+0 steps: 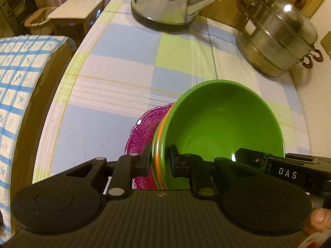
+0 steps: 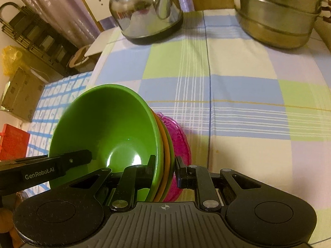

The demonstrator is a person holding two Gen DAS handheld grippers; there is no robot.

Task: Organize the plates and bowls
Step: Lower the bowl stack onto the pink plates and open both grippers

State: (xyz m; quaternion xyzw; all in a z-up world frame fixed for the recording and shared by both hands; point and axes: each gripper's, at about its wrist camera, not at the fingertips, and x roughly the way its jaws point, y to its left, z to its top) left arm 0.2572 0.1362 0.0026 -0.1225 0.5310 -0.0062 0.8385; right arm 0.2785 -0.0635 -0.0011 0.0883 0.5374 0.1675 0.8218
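Left tongs view alone shows a thumb.

Warm, yellowish indoor light, kinda dim overall. Both views bulge hard at the edges, with dark corners. The kettle and steamer pot up top look smeared and soft, throwing bright glare spots. There's a small glint inside the green bowl lower left.

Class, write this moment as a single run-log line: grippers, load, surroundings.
left gripper: shut on bowl stack rim | right gripper: shut on opposite rim | stack: green bowl top, magenta glass dish beneath | beyond: kettle, steamer pot
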